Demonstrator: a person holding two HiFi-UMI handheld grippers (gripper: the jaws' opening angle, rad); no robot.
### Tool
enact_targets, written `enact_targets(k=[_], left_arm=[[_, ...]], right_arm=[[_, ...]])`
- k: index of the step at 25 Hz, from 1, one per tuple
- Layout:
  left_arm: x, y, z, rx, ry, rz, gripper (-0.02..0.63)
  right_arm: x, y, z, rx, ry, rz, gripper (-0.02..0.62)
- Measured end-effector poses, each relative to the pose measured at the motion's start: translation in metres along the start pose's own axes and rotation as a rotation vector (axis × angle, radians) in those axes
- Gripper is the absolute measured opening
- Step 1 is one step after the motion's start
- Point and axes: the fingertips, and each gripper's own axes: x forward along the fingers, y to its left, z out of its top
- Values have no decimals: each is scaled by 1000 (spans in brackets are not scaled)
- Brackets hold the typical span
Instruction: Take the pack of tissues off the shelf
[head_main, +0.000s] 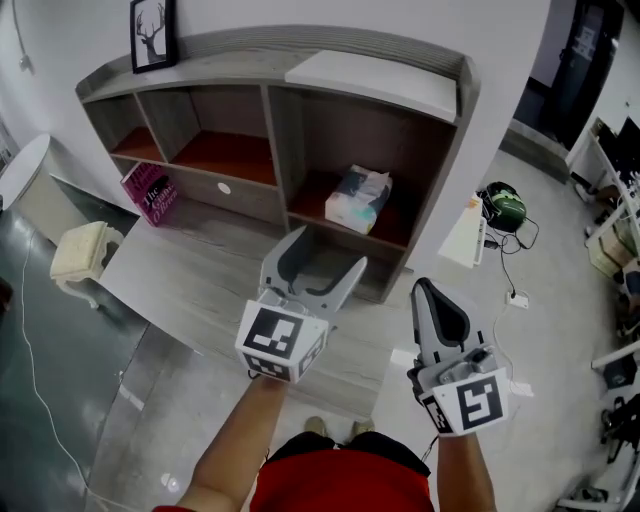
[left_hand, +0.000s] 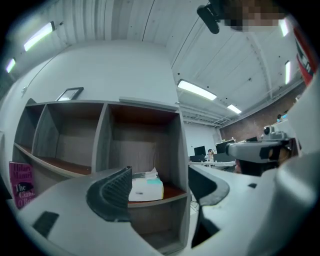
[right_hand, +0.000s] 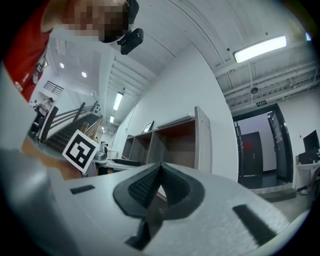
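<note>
Head view: tissue pack (head_main: 358, 199) sits in right cubby of shelf (head_main: 220, 62), frame ctr. Left gripper (head_main: 330, 250) jaws apart, empty, aimed at it; right gripper (head_main: 424, 288) clenched, empty. Pack prob light, soft, crushable; grab across its sides w/ gentle squeeze.

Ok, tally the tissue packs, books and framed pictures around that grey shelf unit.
White-and-teal soft pack of tissues: 1
Magenta hardback book: 1
Black-framed deer picture: 1
Total: 3

Bright even ceiling strip lights (left_hand: 196, 90), soft shadows, fisheye edge distortion with dark corners, sharp focus.
</note>
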Motion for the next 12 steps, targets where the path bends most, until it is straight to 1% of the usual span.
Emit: enact_targets(k=[6,12], left_arm=[[36,18,-16,12,65,58,376],[75,24,-41,25,173,61,416]], right_arm=[[6,-13,-5,6,9,-5,5],[14,-28,-8,6,4,0,5]])
